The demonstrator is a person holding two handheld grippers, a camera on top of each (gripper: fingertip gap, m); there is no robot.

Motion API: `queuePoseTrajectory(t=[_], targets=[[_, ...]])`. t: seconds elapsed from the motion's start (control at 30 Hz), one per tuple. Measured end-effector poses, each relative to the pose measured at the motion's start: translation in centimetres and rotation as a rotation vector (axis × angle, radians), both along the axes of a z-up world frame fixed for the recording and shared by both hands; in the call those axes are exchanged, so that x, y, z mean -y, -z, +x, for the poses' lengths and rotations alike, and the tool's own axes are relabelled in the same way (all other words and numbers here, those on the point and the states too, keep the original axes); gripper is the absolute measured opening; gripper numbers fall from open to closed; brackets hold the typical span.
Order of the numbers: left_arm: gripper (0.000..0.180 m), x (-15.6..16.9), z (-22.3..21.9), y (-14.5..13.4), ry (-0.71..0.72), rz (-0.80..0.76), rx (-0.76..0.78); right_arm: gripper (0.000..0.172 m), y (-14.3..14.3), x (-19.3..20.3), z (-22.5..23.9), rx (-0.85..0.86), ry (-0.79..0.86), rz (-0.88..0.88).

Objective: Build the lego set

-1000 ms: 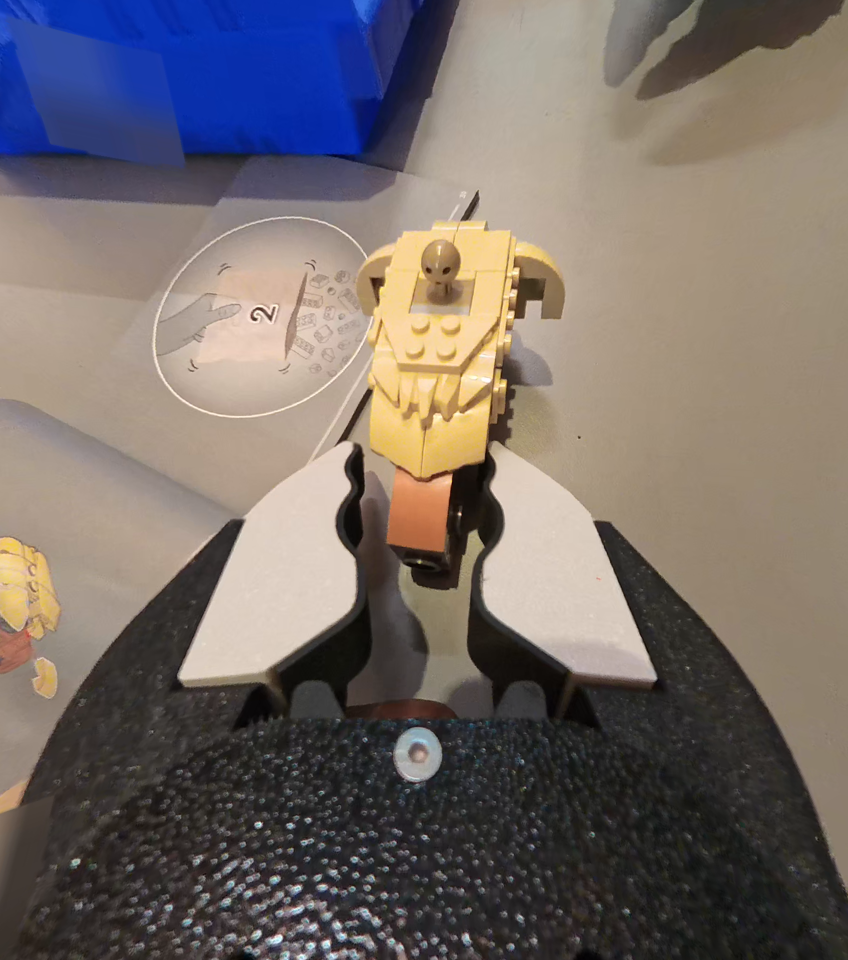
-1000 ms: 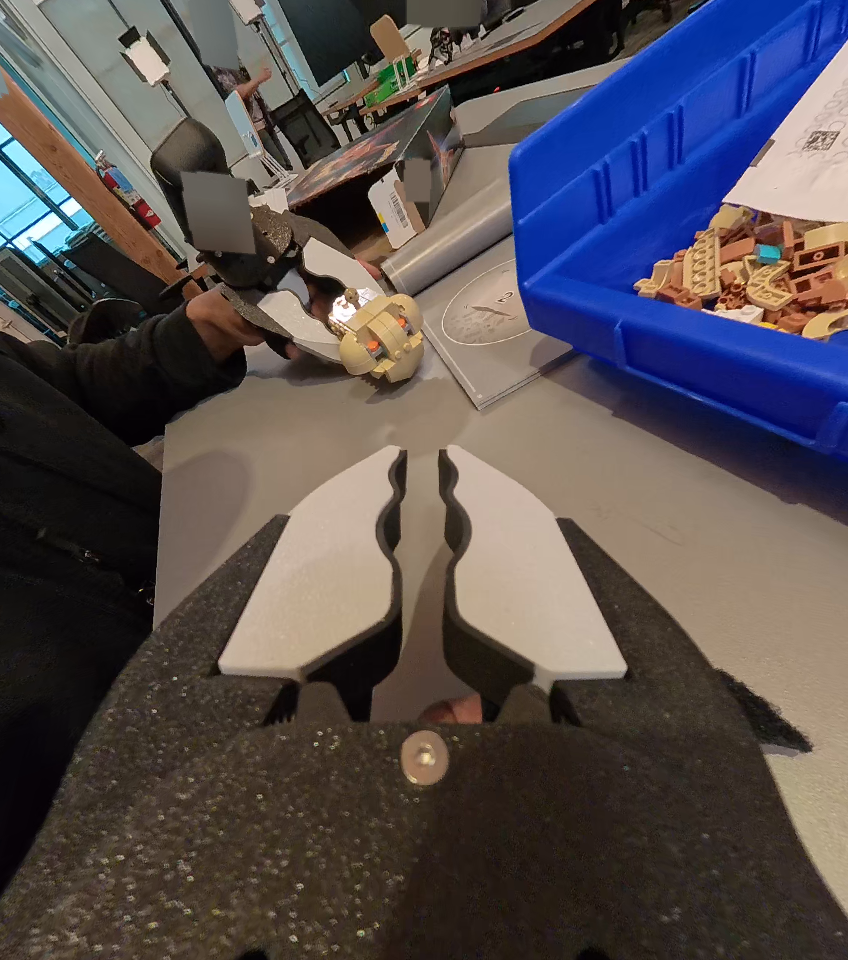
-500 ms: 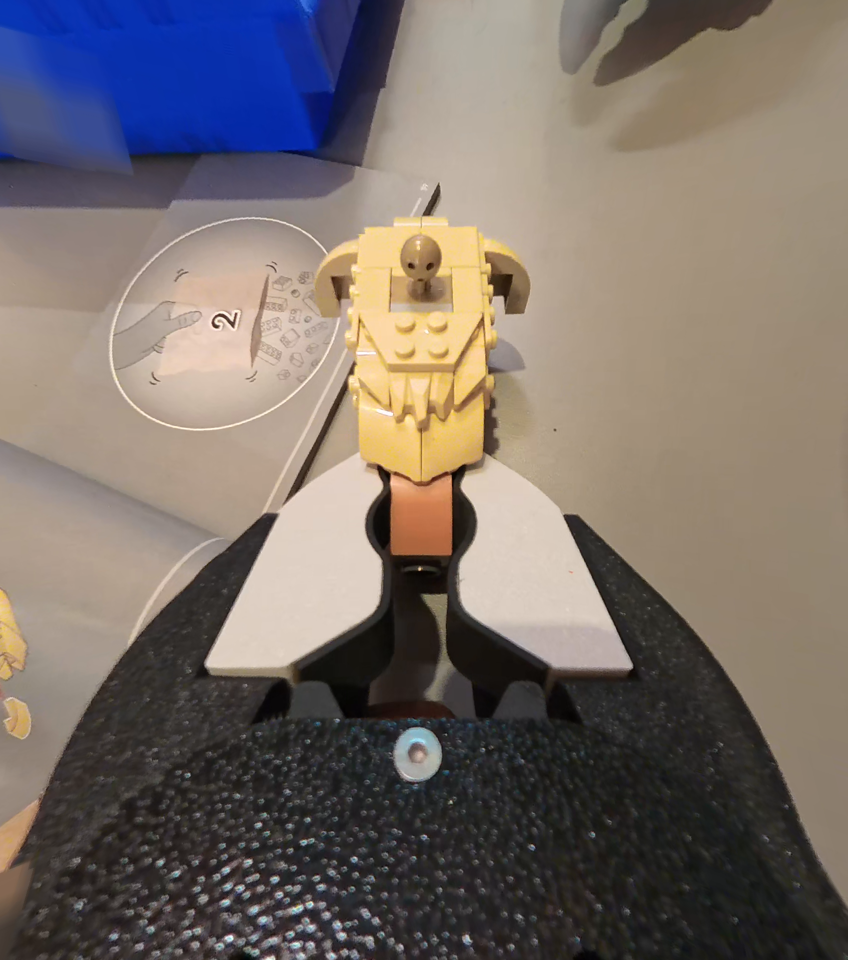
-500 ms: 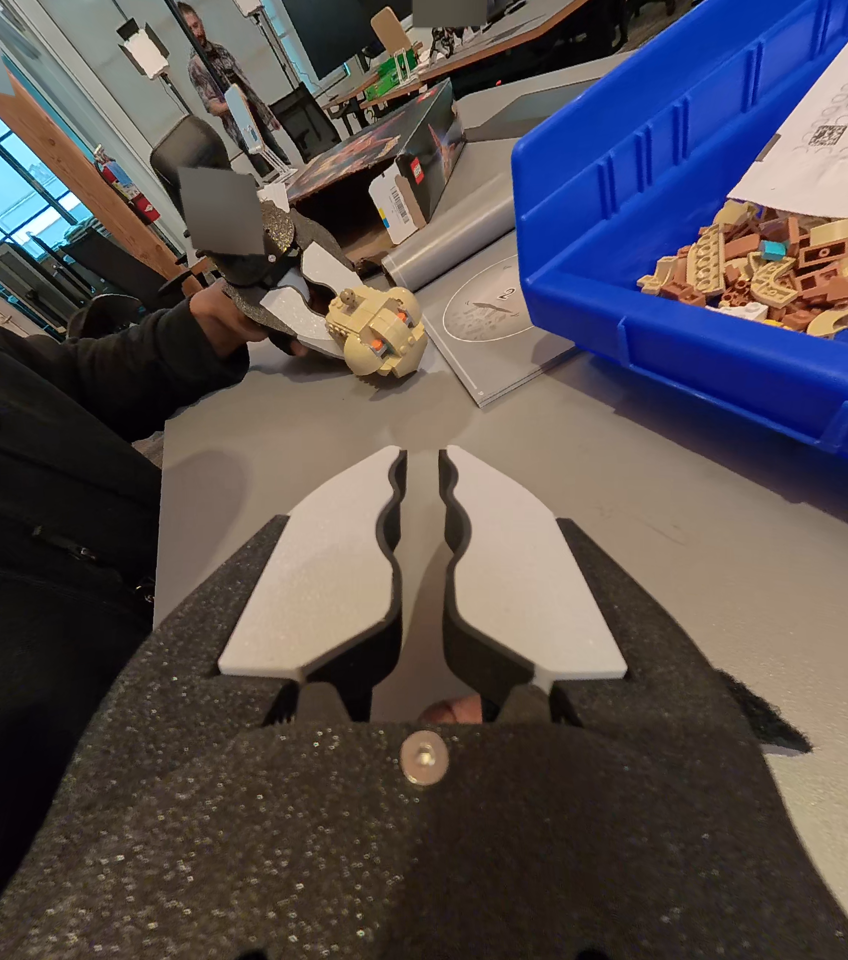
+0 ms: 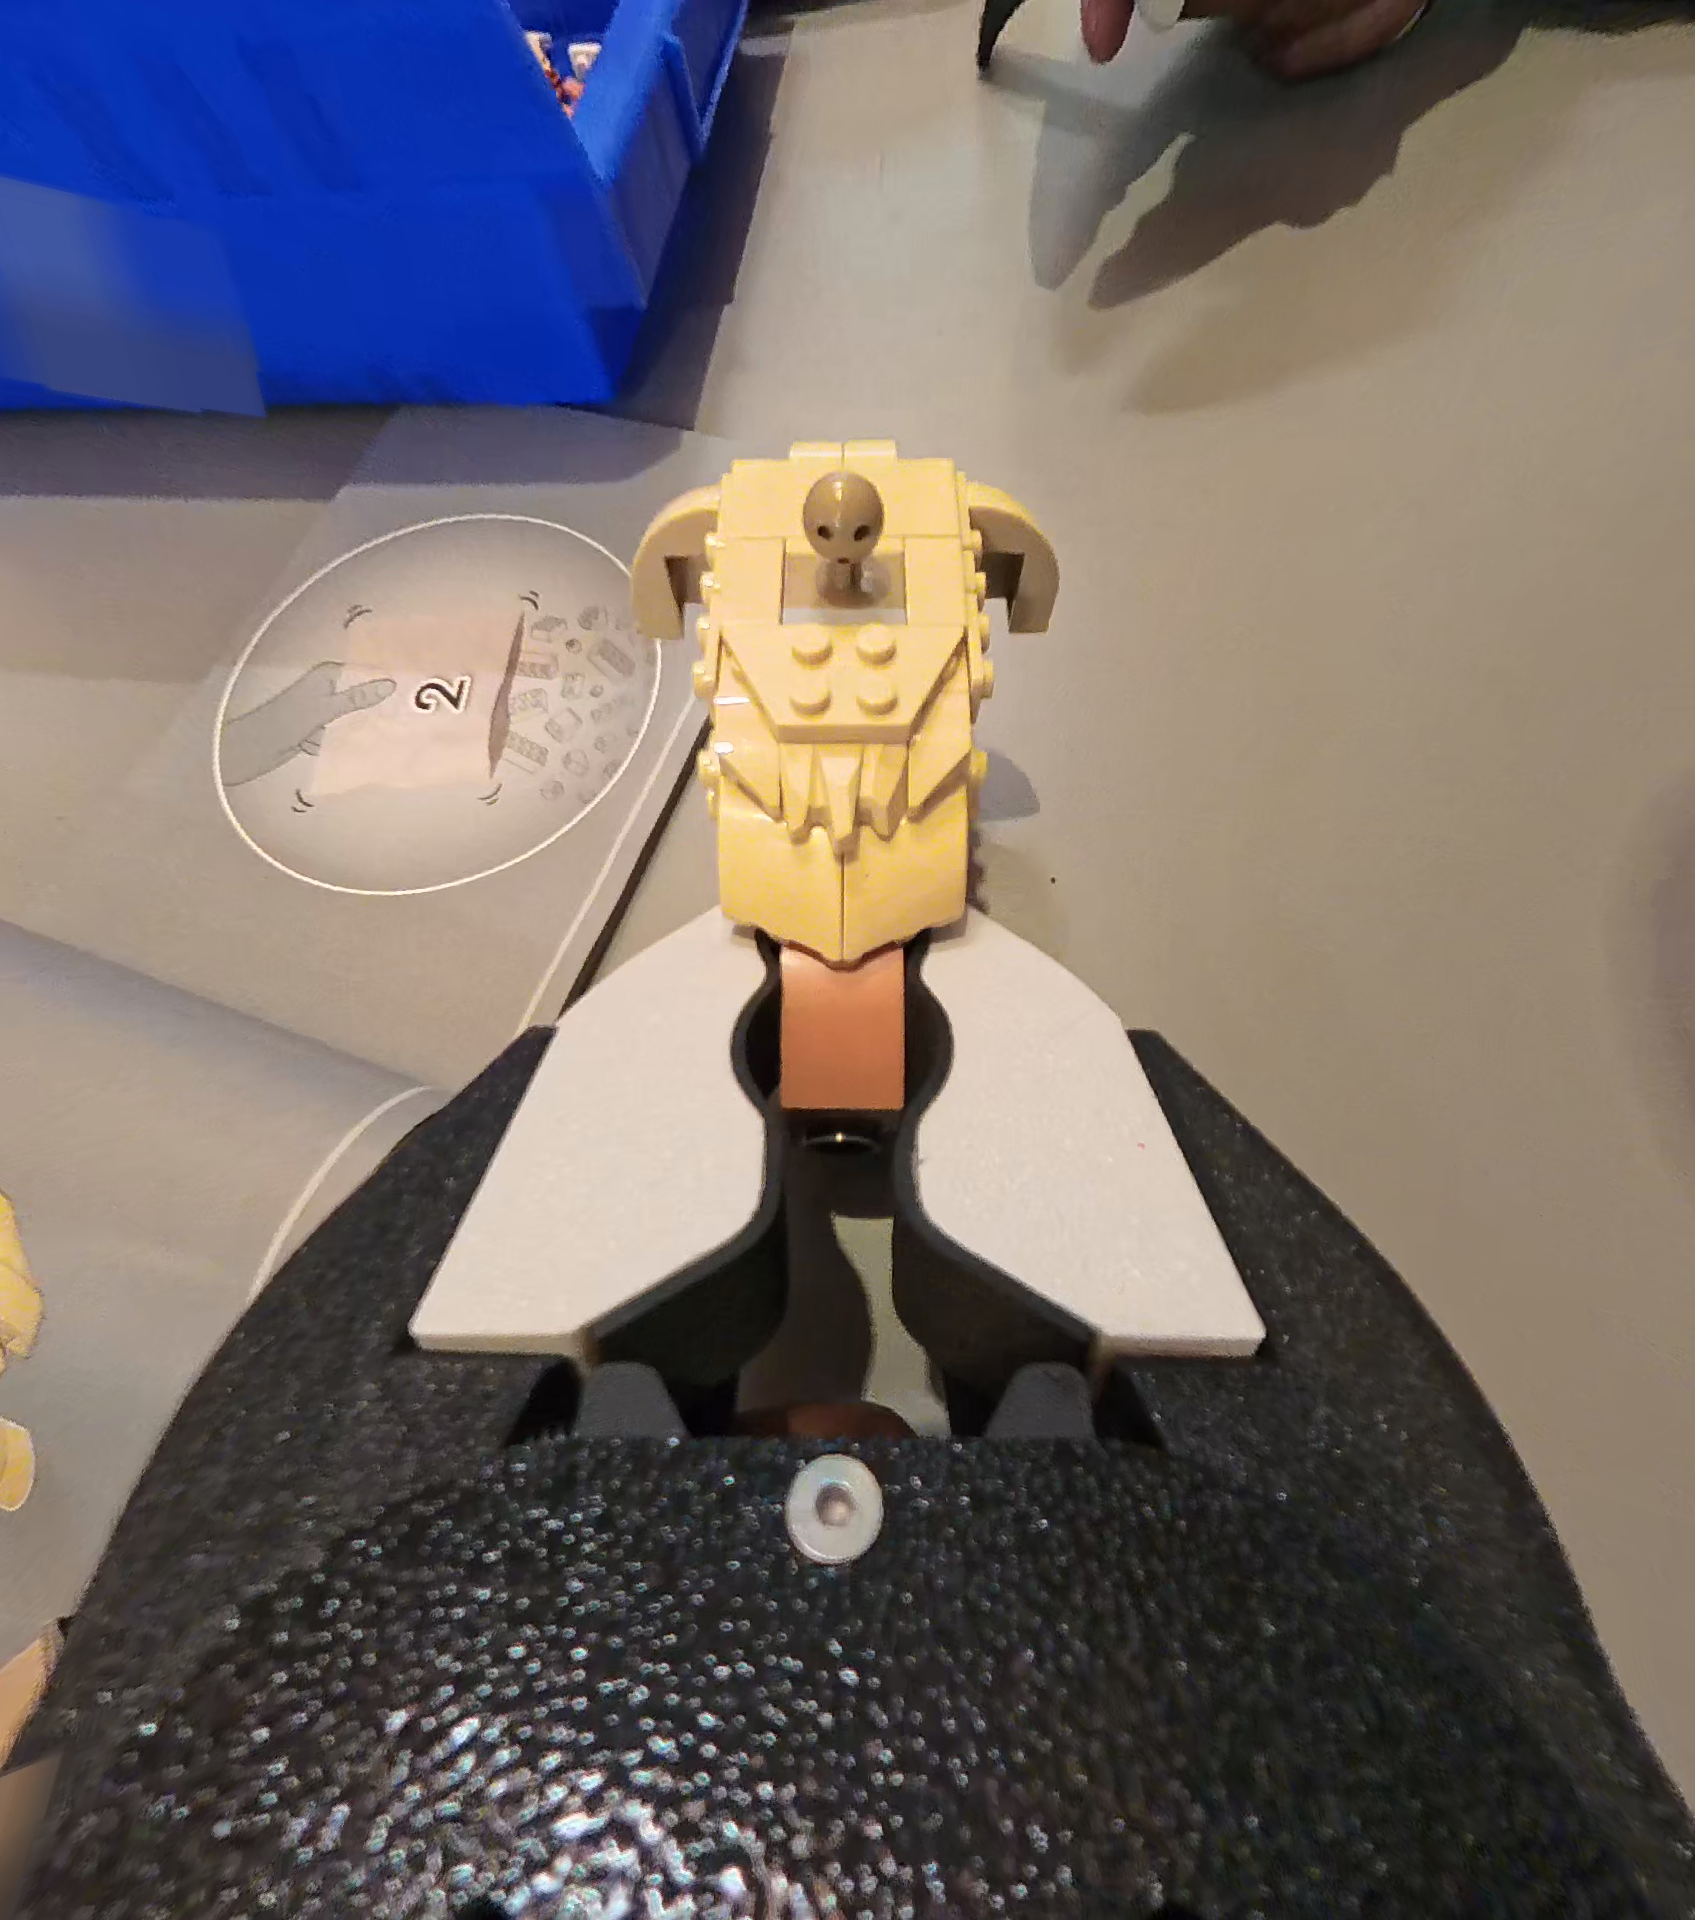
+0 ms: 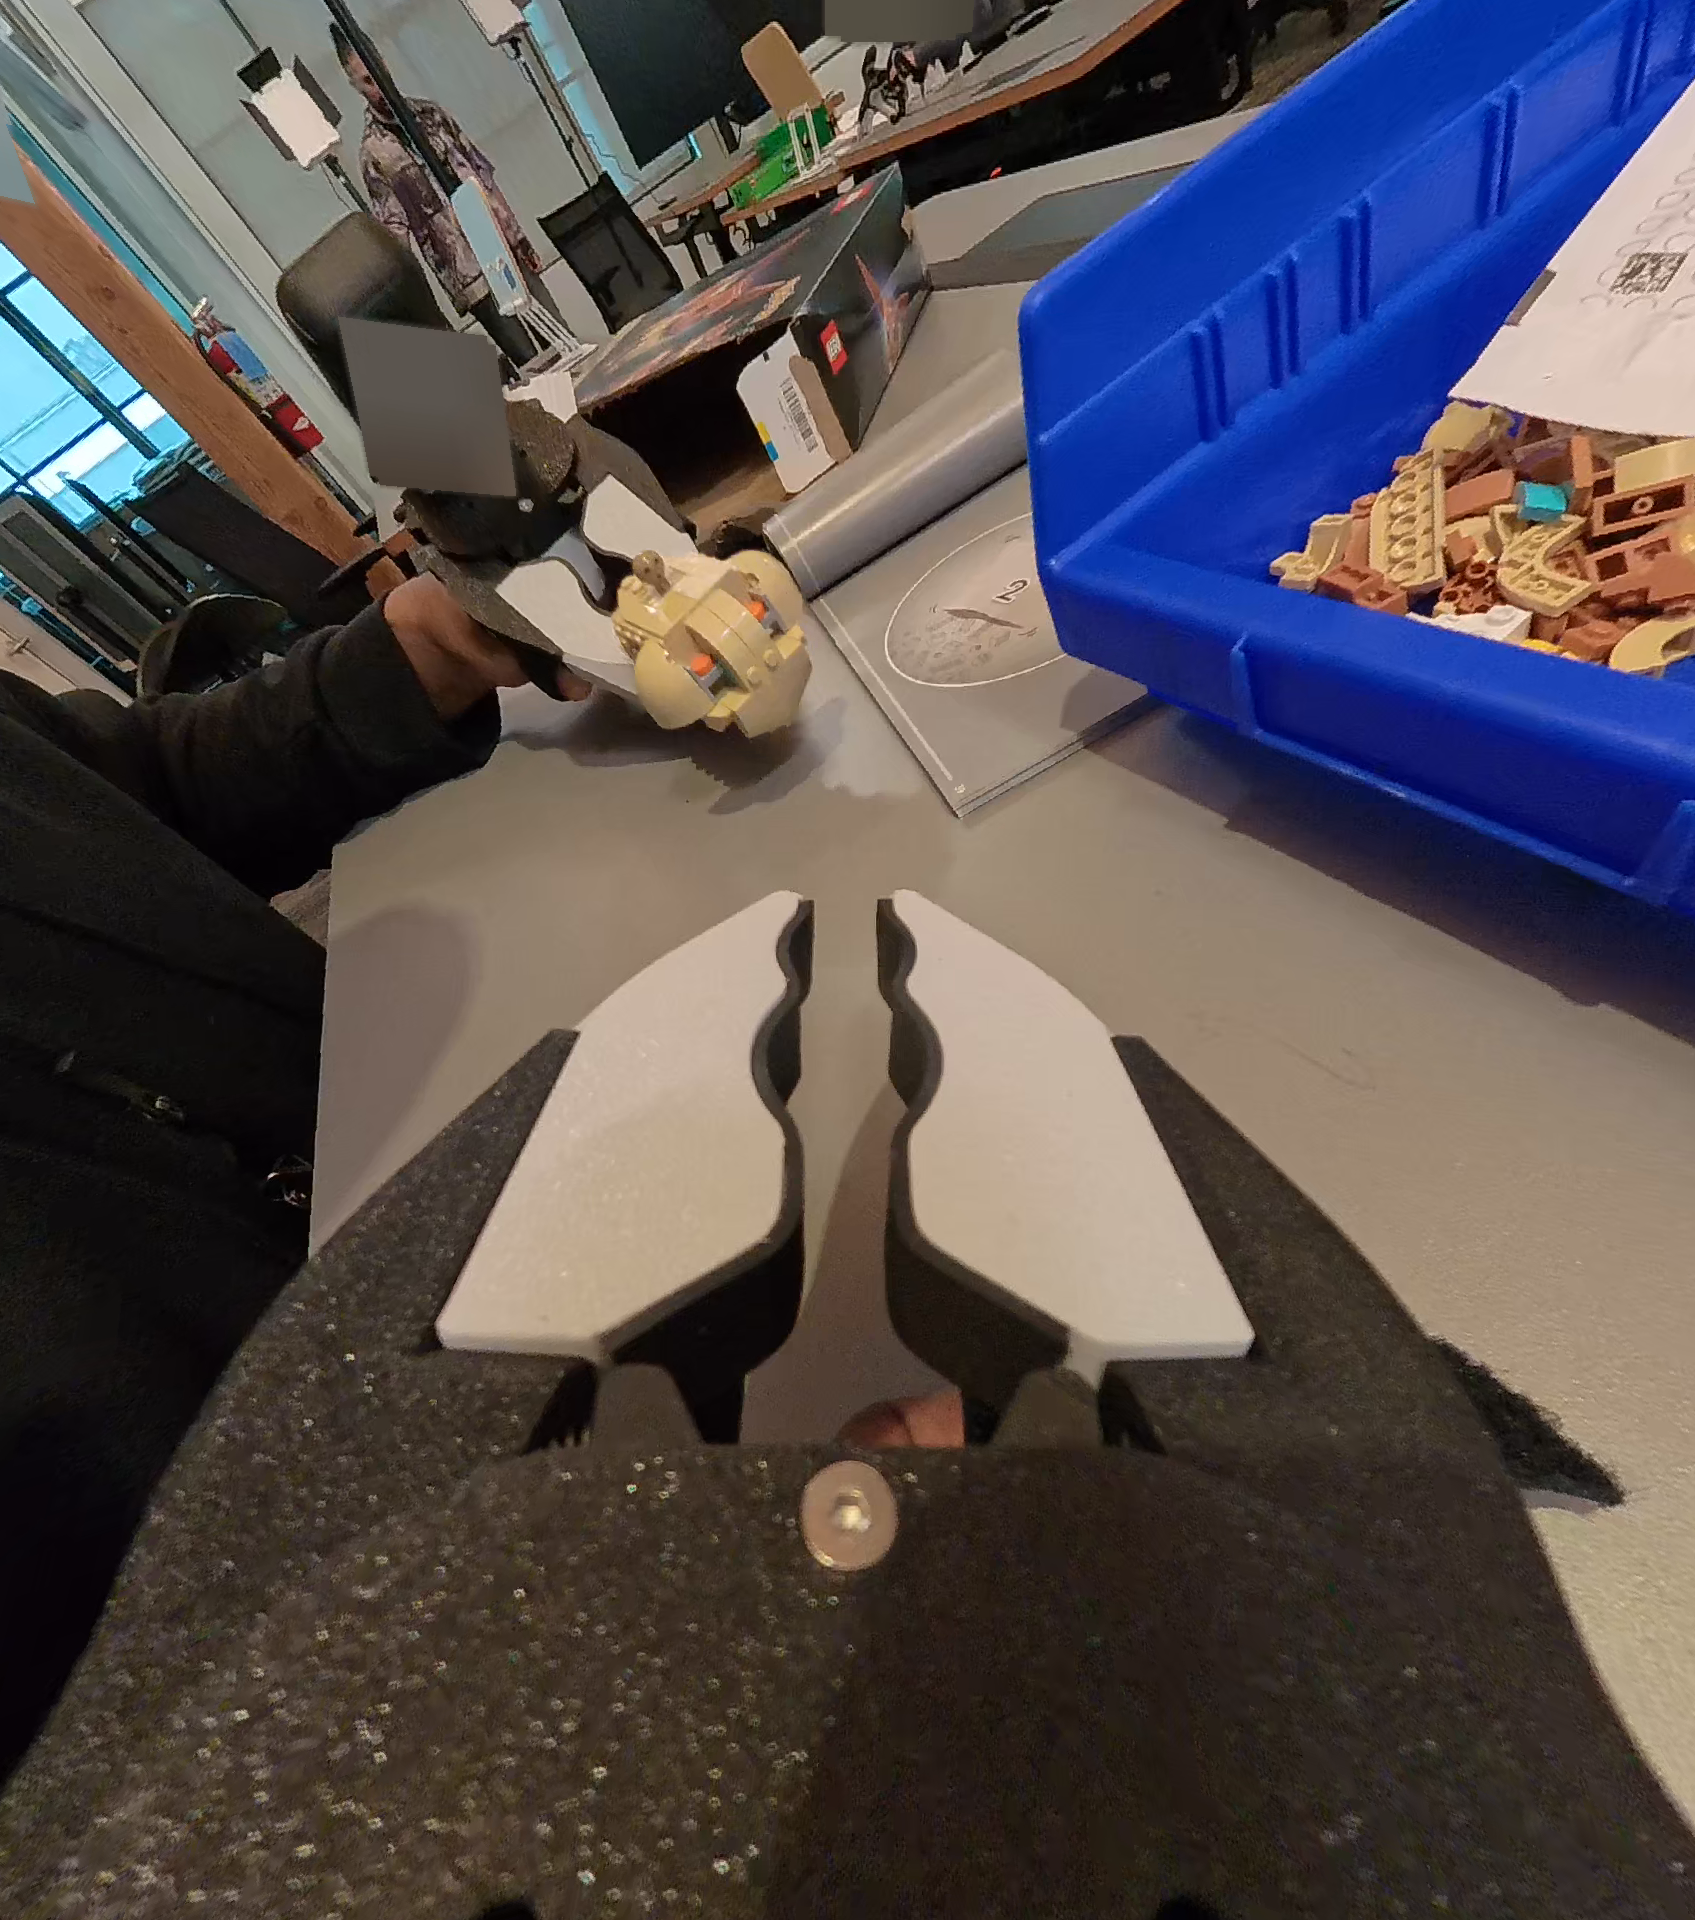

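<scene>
My left gripper is shut on a tan brick model with a brown base part clamped between the pads. The model has a small dark tan ball-headed pin on top and curved pieces at both sides. It sits just above the grey table. In the right wrist view the same model shows in the left gripper, held by a hand. My right gripper hovers over the table, its jaws slightly apart with nothing between them.
A blue bin with several loose tan and brown bricks and a paper sheet stands at the right; it also shows in the left wrist view. An open instruction booklet lies beside the model. A cardboard box stands behind. The left gripper's tips are roughly 20 cm from the right gripper's.
My left gripper closed on the model's brown base and has held it since, shifting slightly. My right gripper has not moved.
</scene>
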State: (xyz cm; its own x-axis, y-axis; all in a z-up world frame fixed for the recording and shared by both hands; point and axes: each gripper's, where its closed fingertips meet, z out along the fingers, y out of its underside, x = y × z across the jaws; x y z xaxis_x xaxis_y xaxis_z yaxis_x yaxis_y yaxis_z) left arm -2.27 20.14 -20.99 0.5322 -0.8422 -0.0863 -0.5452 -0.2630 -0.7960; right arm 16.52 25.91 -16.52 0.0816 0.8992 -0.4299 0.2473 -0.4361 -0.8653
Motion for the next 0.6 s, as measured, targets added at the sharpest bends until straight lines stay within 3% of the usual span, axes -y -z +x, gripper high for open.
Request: queuePoseTrajectory(t=[0.3, 0.6], targets=[[0.018, 0.5, 0.0, -1.2, 0.038, -0.016, 0.104, 0.012, 0.1, 0.1, 0.0, 0.01, -0.008, 0.003], [0.017, 2.2, -1.1, -6.0, 0.181, -0.014, 0.468, 0.012, 0.4, 0.3, -0.1, 0.035, -0.008, 0.028]])
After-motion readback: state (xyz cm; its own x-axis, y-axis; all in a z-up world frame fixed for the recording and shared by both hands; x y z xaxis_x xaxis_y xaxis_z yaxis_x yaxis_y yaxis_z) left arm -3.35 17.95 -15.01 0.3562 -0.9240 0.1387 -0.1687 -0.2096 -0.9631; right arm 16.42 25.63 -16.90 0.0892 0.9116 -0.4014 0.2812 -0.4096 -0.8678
